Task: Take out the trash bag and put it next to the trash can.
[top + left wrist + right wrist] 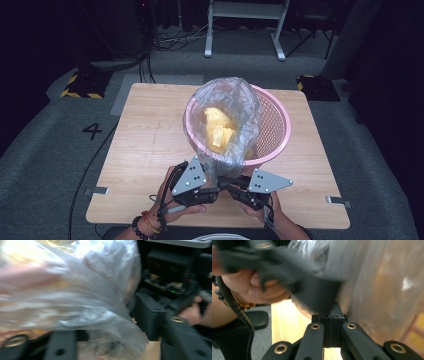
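Grippers meet at six o'clock of the round pink plastic basket [277, 131]. Right gripper [231, 192] is clamped shut on the clear plastic bag [227, 117] lining it; left gripper [216, 190] stands partly apart around bag film, grip unclear.

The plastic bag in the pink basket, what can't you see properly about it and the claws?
- Yellow stuff in the plastic bag: high view, hazed by the crinkled film, so what it is stays unclear.
- Left claw: its tips go under the bag's gathered end in the high view; the left gripper view is motion-blurred, so its grip is unclear.
- Pink basket: the bag covers its near rim.
- Right claw: shut; the dark blurred left claw hides what its tips pinch.
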The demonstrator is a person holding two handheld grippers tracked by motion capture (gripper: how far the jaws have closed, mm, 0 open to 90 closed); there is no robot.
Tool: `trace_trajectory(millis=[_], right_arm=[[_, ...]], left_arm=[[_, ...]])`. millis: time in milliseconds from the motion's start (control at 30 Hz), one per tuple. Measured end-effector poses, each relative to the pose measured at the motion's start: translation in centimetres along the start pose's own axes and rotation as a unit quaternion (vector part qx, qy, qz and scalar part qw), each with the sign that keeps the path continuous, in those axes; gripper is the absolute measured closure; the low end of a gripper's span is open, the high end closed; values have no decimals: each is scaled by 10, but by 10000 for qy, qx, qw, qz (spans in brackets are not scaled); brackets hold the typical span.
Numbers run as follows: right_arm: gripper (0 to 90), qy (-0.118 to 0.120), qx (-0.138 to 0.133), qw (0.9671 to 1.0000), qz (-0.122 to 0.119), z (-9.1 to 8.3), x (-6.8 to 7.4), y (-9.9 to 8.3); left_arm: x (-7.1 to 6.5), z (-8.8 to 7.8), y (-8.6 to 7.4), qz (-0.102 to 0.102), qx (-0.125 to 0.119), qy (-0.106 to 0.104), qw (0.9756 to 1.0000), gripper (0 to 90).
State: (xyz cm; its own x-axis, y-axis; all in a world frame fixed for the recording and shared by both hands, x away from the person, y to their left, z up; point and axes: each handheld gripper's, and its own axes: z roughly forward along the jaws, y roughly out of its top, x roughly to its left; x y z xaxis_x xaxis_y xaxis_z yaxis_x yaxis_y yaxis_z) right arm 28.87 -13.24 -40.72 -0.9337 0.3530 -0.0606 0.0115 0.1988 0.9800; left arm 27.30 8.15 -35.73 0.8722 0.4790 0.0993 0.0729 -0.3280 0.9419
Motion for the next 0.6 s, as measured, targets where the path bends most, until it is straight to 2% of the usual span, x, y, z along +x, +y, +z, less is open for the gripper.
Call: trace_trajectory(millis=[33,100,133,167,200,233,267,333,367,400,467,500,533,600], right_arm=[[900,-48,160,9998,-138,3,2,-4],[900,-113,345,9991,-238,5,4,-8],[900,-113,345,9991,-238,5,4,-8],[859,-109,392,9987,-291,5,5,-9],[802,-172,441,9982,-364,1,7,-11],[802,-172,441,9982,-364,1,7,-11],[749,-252,419,9976,-493,-8,8,-9],[710,-321,449,9970,-547,-20,7,-6],[710,-321,449,9970,-547,-20,7,-6],[680,-470,490,9952,-702,-33,5,-1],[650,-568,400,9952,-693,-45,4,4],[650,-568,400,9952,-693,-45,4,4],[633,-711,230,9946,-723,-54,4,12],[619,-761,-37,9944,-727,-60,7,20]], left_arm=[[2,1,-2,77,46,160,9998,706],[3,1,-3,139,38,217,9997,816],[4,1,-5,168,10,184,9997,816],[5,2,-6,231,16,175,9996,845],[6,3,-8,439,64,235,9987,870],[6,3,-8,439,64,235,9987,875],[7,5,-12,563,144,240,9980,878],[8,6,-15,626,180,223,9976,880],[8,6,-15,626,180,223,9976,881],[9,8,-18,697,227,234,9970,883],[9,9,-21,744,245,244,9966,886],[9,9,-21,744,245,244,9966,887],[9,10,-22,802,264,246,9961,888],[9,13,-24,838,287,244,9958,888]])
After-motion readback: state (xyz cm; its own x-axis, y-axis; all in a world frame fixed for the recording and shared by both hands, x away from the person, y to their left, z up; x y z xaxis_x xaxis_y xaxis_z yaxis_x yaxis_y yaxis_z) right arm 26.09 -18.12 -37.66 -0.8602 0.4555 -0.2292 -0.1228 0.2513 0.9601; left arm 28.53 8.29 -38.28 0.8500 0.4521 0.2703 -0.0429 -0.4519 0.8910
